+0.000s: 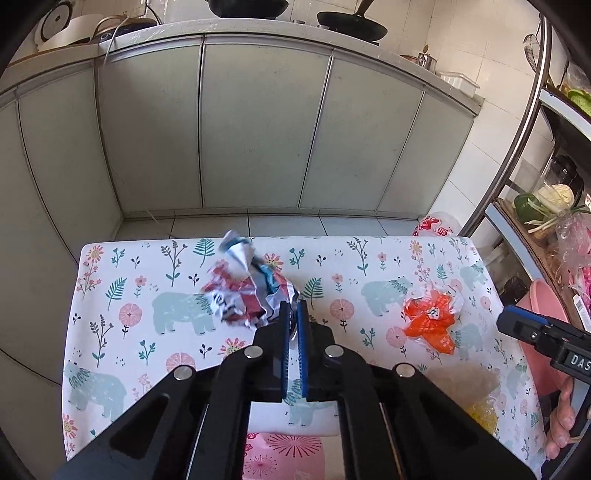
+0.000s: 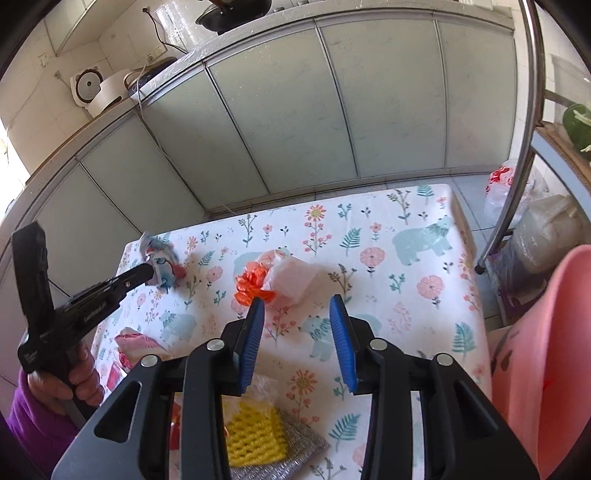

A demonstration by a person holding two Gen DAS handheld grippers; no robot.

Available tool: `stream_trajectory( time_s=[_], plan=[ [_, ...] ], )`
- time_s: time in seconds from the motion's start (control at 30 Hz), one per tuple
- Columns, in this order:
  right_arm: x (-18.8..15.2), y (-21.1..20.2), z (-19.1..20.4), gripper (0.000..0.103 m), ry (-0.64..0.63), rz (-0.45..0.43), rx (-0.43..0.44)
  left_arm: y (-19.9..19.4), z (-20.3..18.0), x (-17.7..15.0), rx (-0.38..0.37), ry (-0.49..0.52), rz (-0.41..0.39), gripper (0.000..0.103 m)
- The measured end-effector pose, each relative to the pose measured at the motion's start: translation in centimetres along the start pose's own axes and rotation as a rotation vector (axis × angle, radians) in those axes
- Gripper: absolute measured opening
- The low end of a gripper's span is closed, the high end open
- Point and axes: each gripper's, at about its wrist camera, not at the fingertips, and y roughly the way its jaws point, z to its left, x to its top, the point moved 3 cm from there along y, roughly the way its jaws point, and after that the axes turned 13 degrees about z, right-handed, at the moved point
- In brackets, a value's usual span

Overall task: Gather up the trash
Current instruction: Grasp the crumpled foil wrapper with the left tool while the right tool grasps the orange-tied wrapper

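A low table [image 1: 369,254] covered in a white cloth printed with teal bears, ferns and pink flowers stands on a pale tiled floor, and everything else is placed from it. Beyond its far edge runs a row of grey-green cabinet doors [image 1: 258,125] under a counter that carries dark pans [image 1: 351,22] and a white rice cooker [image 2: 92,88]. To the table's right stands a steel-framed shelf [image 1: 517,129] with greens and a pale cauliflower-like head on it, and nearer, just beside the table's right edge, a pink plastic basin [image 2: 546,350]; its inside is mostly out of frame, so what it holds cannot be told.

On the table's far left part lies the crumpled red, white and blue wrapper [image 1: 251,291]. The left gripper [image 1: 293,317] has its blue pads squeezed together on that wrapper's near edge. Right of the table's middle lies an orange crumpled bag [image 1: 430,319] with a pale film attached. The right gripper [image 2: 298,306] hangs just short of it, jaws partly apart with nothing between them. On the table's near edge lie a yellow foam net [image 2: 251,432] on a silvery scouring pad [image 2: 295,458], and a pink packet [image 2: 136,343] at the near left.
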Motion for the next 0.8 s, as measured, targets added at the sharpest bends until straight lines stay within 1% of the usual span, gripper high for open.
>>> stream_trajectory(
  time_s=[0.1, 0.2, 0.33, 0.43, 0.5, 0.57, 0.6, 0.67, 0.8],
  plan=[
    [1.1, 1.1, 0.4, 0.037, 0.002, 0.022, 0.025, -1.1, 0.2, -0.5, -0.031, -0.013, -0.014, 0.001],
    [2.1, 2.3, 0.4, 0.038, 0.01, 0.044, 0.033, -2.2, 0.0, -1.2, -0.056, -0.009, -0.036, 0.001],
    [3.3, 4.4, 0.1, 0.038, 0.025, 0.077, 0.01, -3.6, 0.0, -1.8, -0.083, -0.015, -0.054, 0.001],
    [3.4, 4.8, 0.0, 0.038, 0.037, 0.065, 0.039, -4.3, -0.1, -2.1, -0.094, -0.022, -0.063, 0.001],
    [3.3, 4.9, 0.1, 0.038, 0.037, 0.079, 0.059, -4.8, -0.3, -2.2, -0.099, -0.022, -0.067, 0.001],
    [3.0, 5.2, 0.3, 0.037, 0.039, 0.098, 0.097, -5.2, -0.5, -2.5, -0.103, -0.017, -0.073, 0.001],
    [2.7, 5.4, 0.6, 0.032, 0.033, 0.106, 0.12, -5.5, -0.8, -2.6, -0.105, -0.014, -0.077, 0.001],
    [2.4, 5.4, 1.1, 0.01, 0.016, 0.099, 0.145, -6.0, -1.1, -2.7, -0.108, -0.01, -0.085, 0.001],
    [1.6, 4.2, 2.1, 0.007, -0.015, 0.068, 0.149, -7.5, -1.8, -3.1, -0.108, 0.004, -0.106, 0.001]
  ],
)
